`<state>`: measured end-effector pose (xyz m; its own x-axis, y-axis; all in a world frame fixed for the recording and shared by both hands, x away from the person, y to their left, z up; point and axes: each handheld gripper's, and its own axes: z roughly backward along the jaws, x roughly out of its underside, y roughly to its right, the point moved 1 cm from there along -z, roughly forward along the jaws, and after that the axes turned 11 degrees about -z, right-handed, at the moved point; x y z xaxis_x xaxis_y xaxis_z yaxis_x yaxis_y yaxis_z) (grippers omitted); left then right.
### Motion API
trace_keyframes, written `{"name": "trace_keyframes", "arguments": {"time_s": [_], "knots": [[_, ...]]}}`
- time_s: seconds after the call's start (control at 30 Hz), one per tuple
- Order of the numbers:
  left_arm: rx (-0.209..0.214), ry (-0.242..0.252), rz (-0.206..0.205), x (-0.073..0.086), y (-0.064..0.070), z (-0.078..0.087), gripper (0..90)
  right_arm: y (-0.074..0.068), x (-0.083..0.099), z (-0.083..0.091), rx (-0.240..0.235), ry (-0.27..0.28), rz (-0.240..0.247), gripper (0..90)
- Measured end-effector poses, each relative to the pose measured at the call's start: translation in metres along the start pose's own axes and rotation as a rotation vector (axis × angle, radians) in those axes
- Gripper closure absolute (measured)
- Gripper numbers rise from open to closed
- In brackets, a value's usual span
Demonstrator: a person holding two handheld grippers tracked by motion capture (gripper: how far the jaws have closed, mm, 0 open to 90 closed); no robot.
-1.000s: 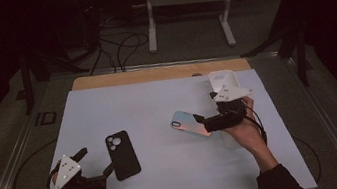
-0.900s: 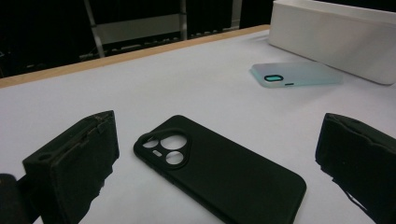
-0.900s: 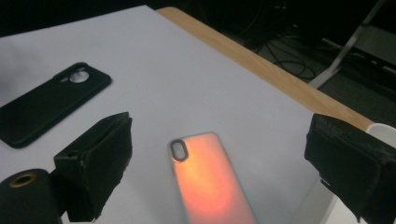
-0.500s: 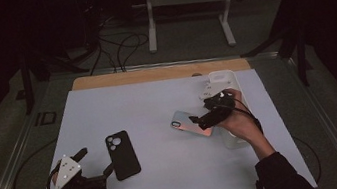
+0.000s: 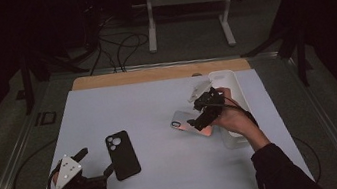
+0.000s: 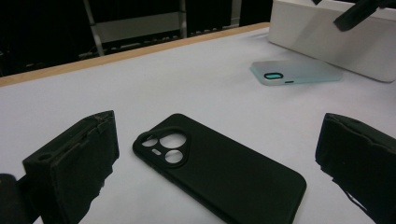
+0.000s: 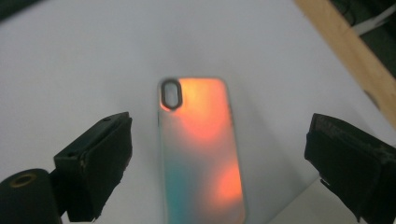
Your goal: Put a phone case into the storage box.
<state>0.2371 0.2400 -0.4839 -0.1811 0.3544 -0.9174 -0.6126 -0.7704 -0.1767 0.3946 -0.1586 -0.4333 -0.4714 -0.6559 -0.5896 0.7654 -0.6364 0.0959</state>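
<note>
A black phone case [image 5: 123,155] lies back-up on the white table top [image 5: 147,102], at the front left. My left gripper [image 5: 96,161] rests just left of it, open, and in the left gripper view the jaws of this gripper [image 6: 219,156] stand wide on either side of the black case [image 6: 224,175]. An iridescent phone case [image 5: 188,122] lies right of centre. My right gripper [image 5: 200,120] hovers over its right end, open. In the right gripper view this gripper [image 7: 222,144] looks down on the iridescent case [image 7: 201,154], which lies between the spread jaws and apart from both.
A long white tray [image 5: 231,96] stands at the table's right edge, behind the right hand; it shows as the white tray [image 6: 336,35] in the left gripper view, beyond the iridescent case [image 6: 299,73]. A wooden strip [image 5: 153,73] runs along the far edge.
My right gripper has shifted a little left and tipped down over the iridescent case, its grey plate turning away. The left gripper and both cases have not moved.
</note>
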Motion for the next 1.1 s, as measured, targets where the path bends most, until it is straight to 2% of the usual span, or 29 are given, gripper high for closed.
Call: {"name": "trace_keyframes", "arguments": {"time_s": [0.13, 0.4, 0.7, 0.93, 1.0, 1.07, 1.1], "knots": [[0.001, 0.000, 0.000, 0.000, 0.000, 0.000, 0.0, -0.001, -0.002, -0.012, 0.005, -0.072, 0.031, 7.7], [0.003, 0.000, 0.003, 0.000, 0.000, 0.000, 0.0, -0.001, -0.004, -0.035, -0.003, -0.185, 0.045, 7.7], [0.004, -0.001, 0.001, 0.000, 0.000, 0.000, 0.0, 0.001, -0.008, -0.051, -0.018, -0.275, 0.059, 7.8], [0.004, 0.000, 0.003, 0.000, 0.000, 0.000, 0.0, -0.001, -0.012, -0.061, -0.031, -0.331, 0.050, 7.8], [0.004, -0.001, 0.002, 0.001, 0.000, 0.000, 0.0, -0.001, -0.011, -0.066, -0.027, -0.363, 0.064, 7.8], [0.004, 0.000, 0.002, 0.001, 0.000, 0.000, 0.0, -0.001, -0.012, -0.069, -0.019, -0.391, 0.058, 7.9], [0.004, 0.000, 0.002, 0.001, 0.000, 0.000, 0.0, -0.001, -0.012, -0.069, -0.019, -0.391, 0.058, 7.9]]}}
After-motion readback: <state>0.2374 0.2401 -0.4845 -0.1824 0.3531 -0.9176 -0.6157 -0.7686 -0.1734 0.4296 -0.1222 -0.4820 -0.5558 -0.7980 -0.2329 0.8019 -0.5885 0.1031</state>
